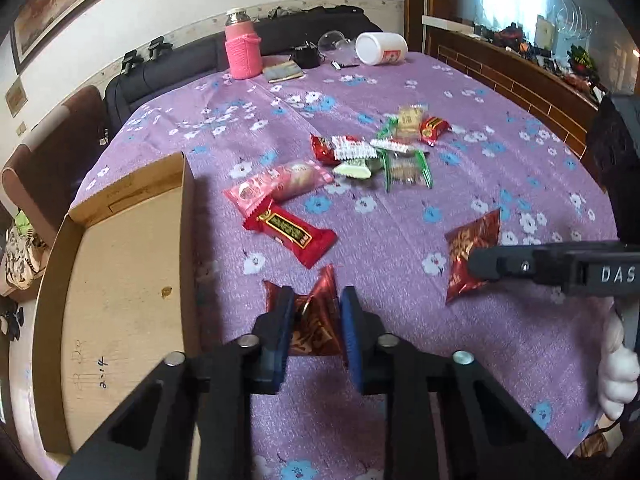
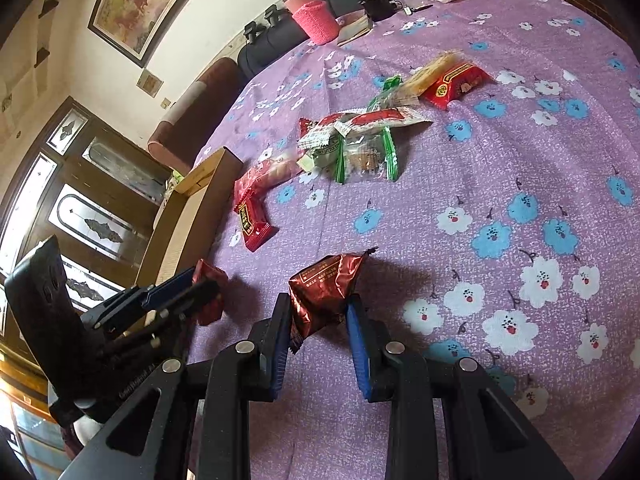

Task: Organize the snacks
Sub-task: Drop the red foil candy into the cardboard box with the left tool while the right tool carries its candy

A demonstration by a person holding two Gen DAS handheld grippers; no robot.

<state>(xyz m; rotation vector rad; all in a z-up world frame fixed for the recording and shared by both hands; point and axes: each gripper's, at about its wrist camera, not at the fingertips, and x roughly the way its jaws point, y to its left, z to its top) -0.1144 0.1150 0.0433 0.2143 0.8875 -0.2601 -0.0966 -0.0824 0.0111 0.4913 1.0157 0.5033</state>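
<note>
Purple floral cloth covers the desk, where both jaws clamp crinkly dark-red foil snack packets (image 1: pixel 316 320) (image 2: pixel 326 292); carry each level over the open cardboard box (image 1: pixel 120 280), then part them.

- We see two dark red foil packets (image 1: pixel 316 320) (image 2: pixel 324 292), each pinched upright.
- A red bar wrapper (image 1: pixel 290 234) lies flat beside a pink packet (image 1: pixel 280 186).
- Green and red packets (image 1: pixel 380 152) sit heaped farther back.
- An open cardboard box (image 1: pixel 120 280) rests left.
</note>
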